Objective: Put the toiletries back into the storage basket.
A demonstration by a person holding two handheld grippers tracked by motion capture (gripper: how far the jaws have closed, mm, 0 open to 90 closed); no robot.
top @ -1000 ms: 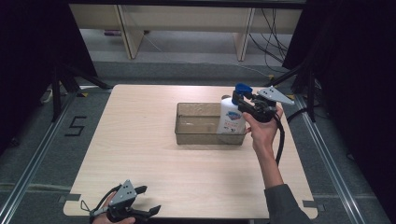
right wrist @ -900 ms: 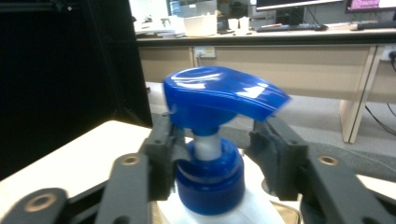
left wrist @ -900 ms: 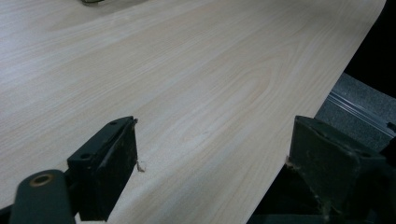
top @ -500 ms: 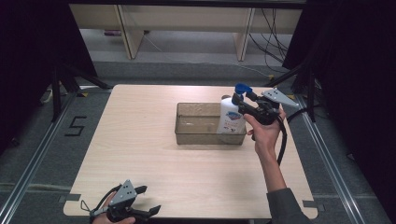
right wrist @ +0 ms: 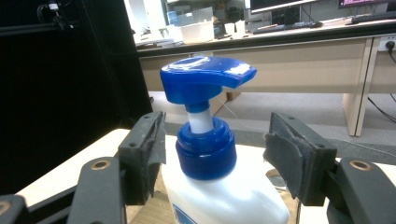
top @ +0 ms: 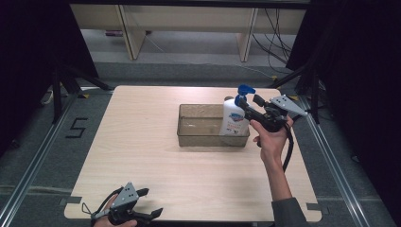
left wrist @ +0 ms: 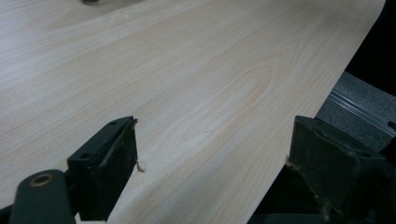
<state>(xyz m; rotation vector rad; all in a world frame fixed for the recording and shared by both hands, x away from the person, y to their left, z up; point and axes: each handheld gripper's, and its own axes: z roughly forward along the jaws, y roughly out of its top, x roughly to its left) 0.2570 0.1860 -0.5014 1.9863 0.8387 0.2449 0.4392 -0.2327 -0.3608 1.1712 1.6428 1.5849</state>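
A white pump bottle (top: 234,120) with a blue pump head (right wrist: 205,77) stands upright in the right end of a clear plastic bin (top: 198,138) on the wooden table (top: 142,151). My right gripper (top: 249,102) is at the bottle's neck from the right. In the right gripper view its jaws stand open on either side of the blue collar (right wrist: 205,156), with a gap on each side. My left gripper (top: 150,202) rests at the table's front left edge, open, with bare wood between its jaws (left wrist: 215,149).
The table's edge runs diagonally just past the left gripper, with grey floor (left wrist: 359,100) beyond it. A desk frame (top: 189,28) stands behind the table. A black cable (top: 288,146) hangs from the right gripper.
The right gripper has shifted slightly right and back toward the person. The bottle stays put in the bin, and the left gripper has not moved.
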